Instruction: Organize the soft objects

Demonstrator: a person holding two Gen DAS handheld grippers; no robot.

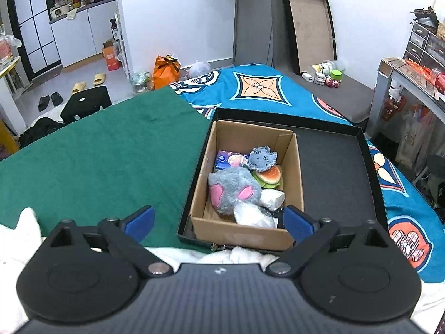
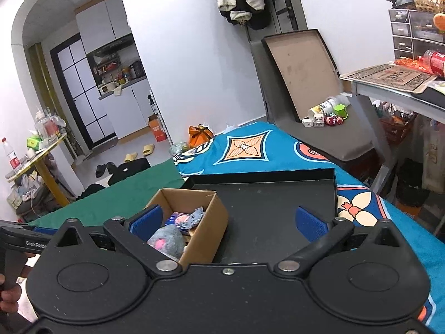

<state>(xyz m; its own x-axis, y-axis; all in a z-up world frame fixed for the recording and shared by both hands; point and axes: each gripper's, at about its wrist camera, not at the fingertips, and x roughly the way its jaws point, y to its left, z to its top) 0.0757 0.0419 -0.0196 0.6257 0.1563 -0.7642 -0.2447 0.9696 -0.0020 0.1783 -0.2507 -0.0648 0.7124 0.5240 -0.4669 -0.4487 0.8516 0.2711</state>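
A brown cardboard box (image 1: 294, 167) stands in the left part of a shallow black tray (image 1: 333, 172) on the bed. Inside lie a grey plush with pink ears (image 1: 233, 189), a small grey plush (image 1: 262, 158), a toy burger (image 1: 268, 176), a blue packet (image 1: 229, 159) and white soft things (image 1: 254, 214). My left gripper (image 1: 219, 221) hovers open above the box's near end, nothing between its blue pads. In the right wrist view my right gripper (image 2: 228, 221) is open over the tray (image 2: 278, 222), beside the box (image 2: 211, 222). The grey plush (image 2: 167, 240) shows there too.
A green cloth (image 1: 97, 156) covers the bed left of the tray, a blue patterned blanket (image 1: 258, 89) the rest. White fluffy fabric (image 1: 244, 254) lies at the near edge. A table (image 2: 395, 89) stands at right. A hand (image 2: 8, 295) holding the other gripper's handle shows at lower left.
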